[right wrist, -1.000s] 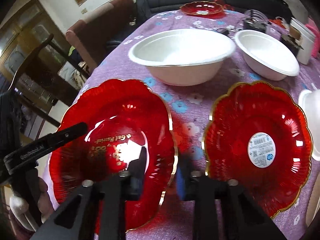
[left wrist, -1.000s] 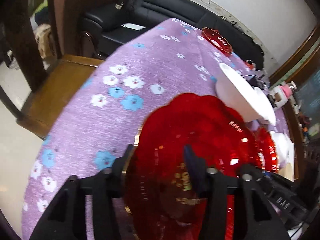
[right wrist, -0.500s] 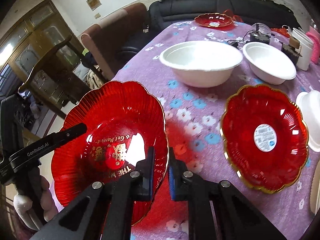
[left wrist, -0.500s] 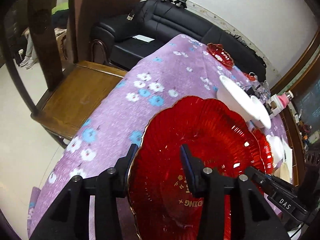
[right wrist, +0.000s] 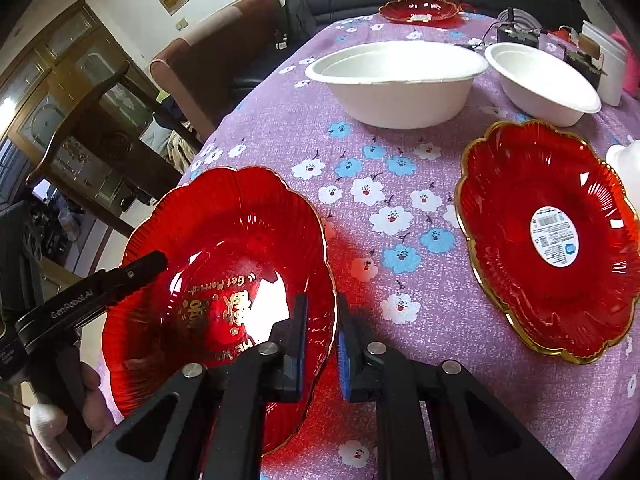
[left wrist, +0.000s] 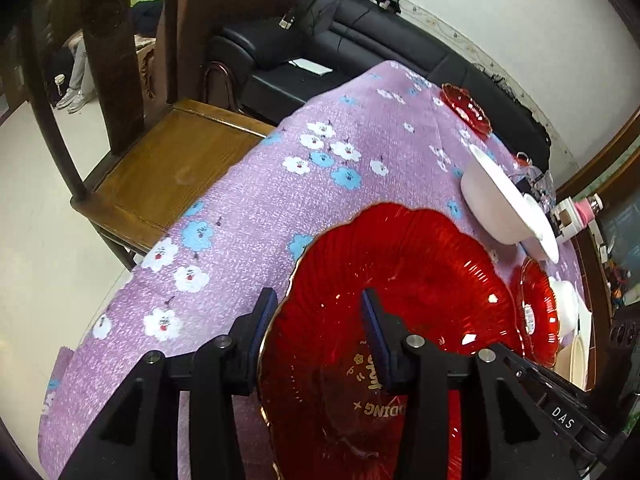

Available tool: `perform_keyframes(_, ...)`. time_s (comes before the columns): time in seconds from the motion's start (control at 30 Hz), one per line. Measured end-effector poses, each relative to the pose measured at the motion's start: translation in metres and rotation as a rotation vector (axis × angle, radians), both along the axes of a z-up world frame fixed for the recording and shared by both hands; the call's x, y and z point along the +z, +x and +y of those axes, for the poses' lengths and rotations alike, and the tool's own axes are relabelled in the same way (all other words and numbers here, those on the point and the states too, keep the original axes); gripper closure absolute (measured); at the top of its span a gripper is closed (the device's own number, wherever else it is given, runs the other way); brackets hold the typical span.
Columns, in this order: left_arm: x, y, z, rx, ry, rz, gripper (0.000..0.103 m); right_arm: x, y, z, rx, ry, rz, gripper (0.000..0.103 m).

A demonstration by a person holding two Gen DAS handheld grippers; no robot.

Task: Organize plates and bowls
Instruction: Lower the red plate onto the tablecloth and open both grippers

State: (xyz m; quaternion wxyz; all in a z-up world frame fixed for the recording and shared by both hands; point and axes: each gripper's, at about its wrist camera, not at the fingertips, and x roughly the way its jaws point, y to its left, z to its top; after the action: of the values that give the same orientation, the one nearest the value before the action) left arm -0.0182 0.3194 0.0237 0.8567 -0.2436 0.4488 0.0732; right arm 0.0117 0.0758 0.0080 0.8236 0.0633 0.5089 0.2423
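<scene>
A red plate (right wrist: 224,232) with a gold scalloped rim and gold lettering hangs tilted just above the purple flowered tablecloth (right wrist: 400,208), near the table's left edge. My right gripper (right wrist: 322,312) is shut on its near rim. My left gripper (left wrist: 318,308) grips the same red plate (left wrist: 420,292) across its sloped side wall, one finger (right wrist: 132,272) lying inside the dish. A second red plate (right wrist: 548,240) with a white sticker lies flat to the right. Two white bowls (right wrist: 396,80) (right wrist: 544,84) stand behind it.
A third red plate (right wrist: 418,10) sits at the table's far end. White containers (right wrist: 604,64) and clutter crowd the right side. A wooden chair (left wrist: 172,160) stands against the table's left edge, with a black sofa (left wrist: 360,40) beyond. A hand (right wrist: 92,392) holds the left gripper.
Both grippers have drawn back toward the table's near left edge with the red plate between them. It now sits farther from the stickered plate and is tilted off the cloth.
</scene>
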Motion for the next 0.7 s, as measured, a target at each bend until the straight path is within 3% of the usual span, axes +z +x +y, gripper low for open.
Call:
perform_keyframes(0.07,0.007,-0.007,0.001,0.014,0.022,-0.023,0.059,0.005,-0.004,-0.003,-0.003,-0.012,-0.030,0.084)
perform_keyframes(0.23,0.034,-0.032,0.004,0.076,0.109,-0.105,0.047,0.019,-0.015,-0.015,-0.015,-0.001,-0.093,0.062)
perform_keyframes(0.37,0.057,-0.055,-0.002,0.117,0.168,-0.176,0.046,0.031,-0.028,-0.032,-0.028,0.014,-0.133,0.061)
perform_keyframes(0.47,0.075,-0.075,-0.019,0.109,0.204,-0.250,0.033,0.034,-0.051,-0.061,-0.077,0.010,-0.178,0.061)
perform_keyframes(0.7,0.112,-0.109,-0.079,0.047,0.334,-0.414,0.017,0.039,-0.117,-0.226,-0.465,0.066,-0.236,0.061)
